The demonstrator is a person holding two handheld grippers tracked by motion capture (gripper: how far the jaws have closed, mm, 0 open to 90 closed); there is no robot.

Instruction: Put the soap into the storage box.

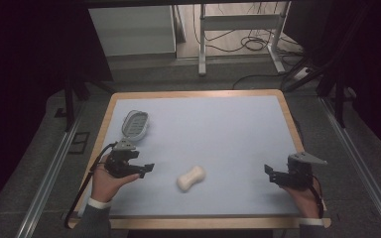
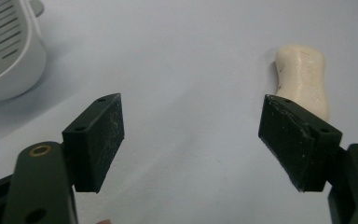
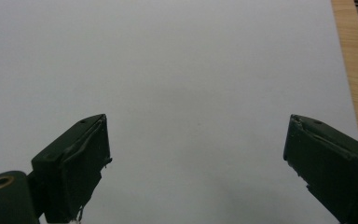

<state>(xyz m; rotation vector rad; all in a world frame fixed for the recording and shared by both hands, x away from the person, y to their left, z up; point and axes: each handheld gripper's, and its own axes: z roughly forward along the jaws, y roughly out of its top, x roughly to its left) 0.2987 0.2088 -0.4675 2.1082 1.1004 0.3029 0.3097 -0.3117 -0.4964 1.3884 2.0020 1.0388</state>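
A cream, waisted soap bar [image 1: 191, 178] lies on the pale blue mat near the front middle. In the left gripper view the soap bar [image 2: 303, 77] sits just beyond the right-hand jaw, outside the gap. A white slotted soap dish [image 1: 135, 124] stands at the left, behind my left gripper [image 1: 148, 170]; the soap dish [image 2: 7, 51] also fills the upper left corner of that gripper's view. My left gripper [image 2: 191, 116] is open with bare mat between its jaws. Near the right edge my right gripper [image 1: 269, 172] is open over bare mat [image 3: 196, 140].
The mat lies on a table with a wooden rim [image 1: 193, 93]; that wooden rim [image 3: 354, 70] runs close to the right gripper. Beyond the table are desk legs [image 1: 202, 44] and cables on the floor. Metal rails [image 1: 49, 173] flank both sides.
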